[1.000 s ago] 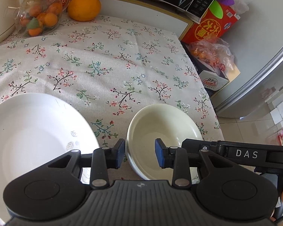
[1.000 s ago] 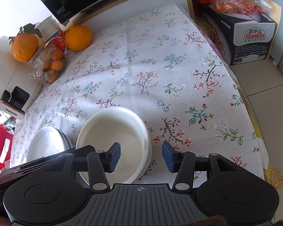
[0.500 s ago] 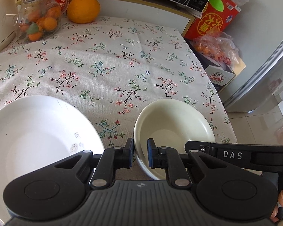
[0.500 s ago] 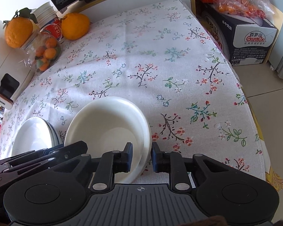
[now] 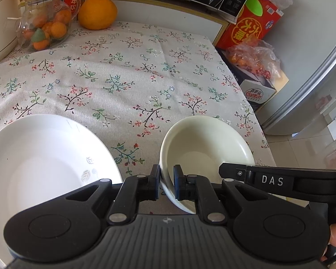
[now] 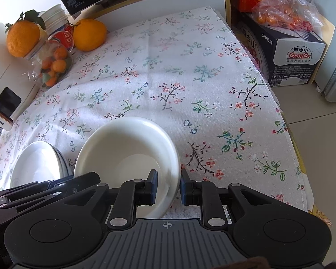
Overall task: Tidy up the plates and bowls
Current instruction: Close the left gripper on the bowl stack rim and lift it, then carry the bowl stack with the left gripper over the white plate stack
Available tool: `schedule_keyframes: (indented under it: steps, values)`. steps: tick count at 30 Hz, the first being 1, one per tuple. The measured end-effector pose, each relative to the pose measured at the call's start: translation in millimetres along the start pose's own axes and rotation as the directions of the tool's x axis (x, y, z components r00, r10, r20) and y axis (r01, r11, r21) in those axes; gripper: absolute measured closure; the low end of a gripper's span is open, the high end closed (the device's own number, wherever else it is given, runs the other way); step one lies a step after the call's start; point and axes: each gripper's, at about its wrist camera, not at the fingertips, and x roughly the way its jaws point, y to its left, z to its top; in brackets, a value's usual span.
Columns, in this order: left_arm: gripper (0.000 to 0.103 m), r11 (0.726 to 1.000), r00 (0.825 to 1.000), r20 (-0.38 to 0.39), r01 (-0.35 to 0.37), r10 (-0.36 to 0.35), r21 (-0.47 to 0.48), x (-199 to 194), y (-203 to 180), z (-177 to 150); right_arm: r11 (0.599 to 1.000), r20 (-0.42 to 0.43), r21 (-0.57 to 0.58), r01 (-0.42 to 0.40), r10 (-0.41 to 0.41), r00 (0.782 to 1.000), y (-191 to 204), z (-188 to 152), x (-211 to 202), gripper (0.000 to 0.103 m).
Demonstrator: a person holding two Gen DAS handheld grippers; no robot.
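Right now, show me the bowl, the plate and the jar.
bowl (image 5: 203, 143): left wrist view, inner wall.
plate (image 5: 44, 157): left wrist view, bare middle.
jar (image 5: 44, 29): left wrist view, glass side.

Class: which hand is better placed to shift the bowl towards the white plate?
Left, probably: the left gripper pinches the bowl rim nearest the plate; the right gripper clamps the far rim.

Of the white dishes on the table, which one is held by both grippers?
The bowl, clamped at opposite rims by the left hand-held gripper and the right hand-held gripper. The plate beside it lies untouched.
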Motion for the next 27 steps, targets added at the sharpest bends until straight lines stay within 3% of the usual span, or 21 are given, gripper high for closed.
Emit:
schedule_keyframes:
  steps: [27]
  values:
    - [0.092, 0.999, 0.993, 0.110, 0.040, -0.038, -0.018, -34.4, 6.8, 12.7, 1.000, 0.137, -0.019, -0.018, 0.020, 0.990, 19.6, 8.7, -29.6, 0.083]
